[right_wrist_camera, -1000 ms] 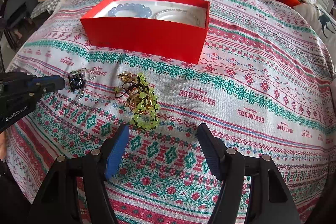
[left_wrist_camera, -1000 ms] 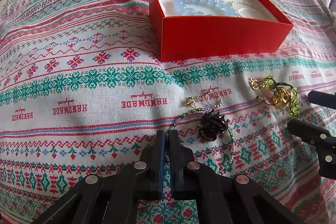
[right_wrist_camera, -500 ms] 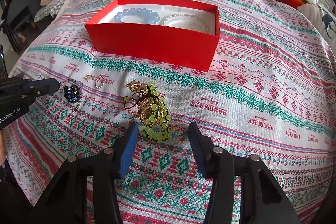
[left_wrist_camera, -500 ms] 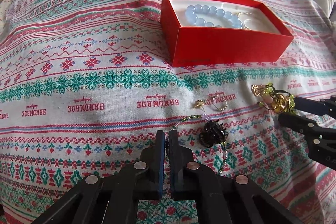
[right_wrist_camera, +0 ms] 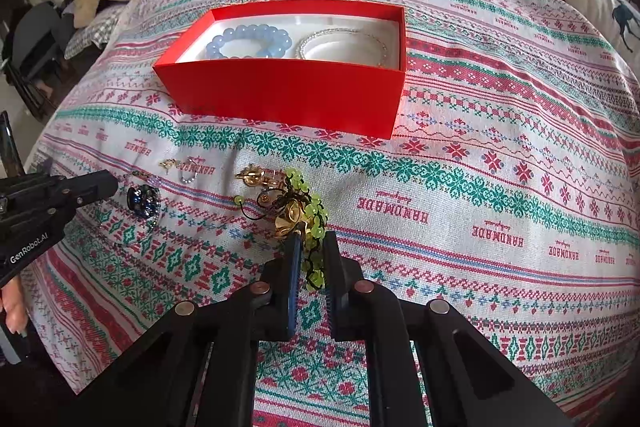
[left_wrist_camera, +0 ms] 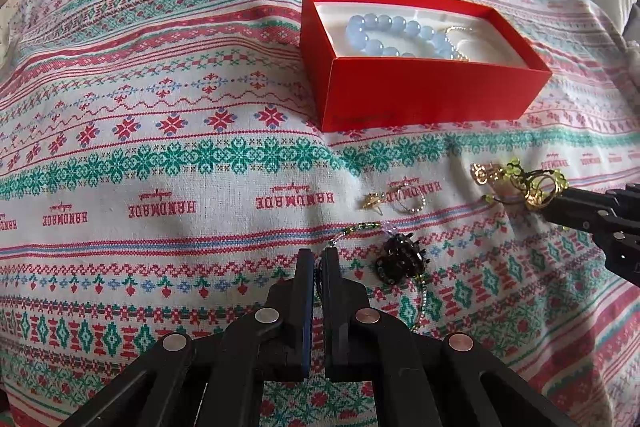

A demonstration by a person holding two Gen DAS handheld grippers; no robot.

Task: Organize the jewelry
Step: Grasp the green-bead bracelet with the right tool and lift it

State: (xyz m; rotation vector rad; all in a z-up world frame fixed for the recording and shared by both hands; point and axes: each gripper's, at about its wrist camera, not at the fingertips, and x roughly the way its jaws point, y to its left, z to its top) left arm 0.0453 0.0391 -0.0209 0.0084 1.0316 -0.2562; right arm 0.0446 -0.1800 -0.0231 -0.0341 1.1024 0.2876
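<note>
"HANDMADE" seen woven across cloth (right_wrist_camera: 500,163); "GenRobot.AI" printed on left gripper (right_wrist_camera: 114,187), clenched on beaded strand (left_wrist_camera: 356,229). Right gripper (right_wrist_camera: 310,247) jaws just closed on green-bead bracelet (right_wrist_camera: 312,211).

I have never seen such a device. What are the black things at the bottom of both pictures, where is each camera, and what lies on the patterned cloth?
There is no robot. A person holds a pair of black tongs in each hand, and a small camera on each pair looks forward along its two fingers.

One picture comes from the left tongs, the other from the right tongs; each also shows the other pair at its edge.

On the cloth stands a red box holding a blue bead bracelet and a pearl bracelet. In front lie small gold earrings.

The left tongs are shut on the thin beaded necklace with a dark pendant. The right tongs have just been closing and now pinch the green bead and gold cluster.
</note>
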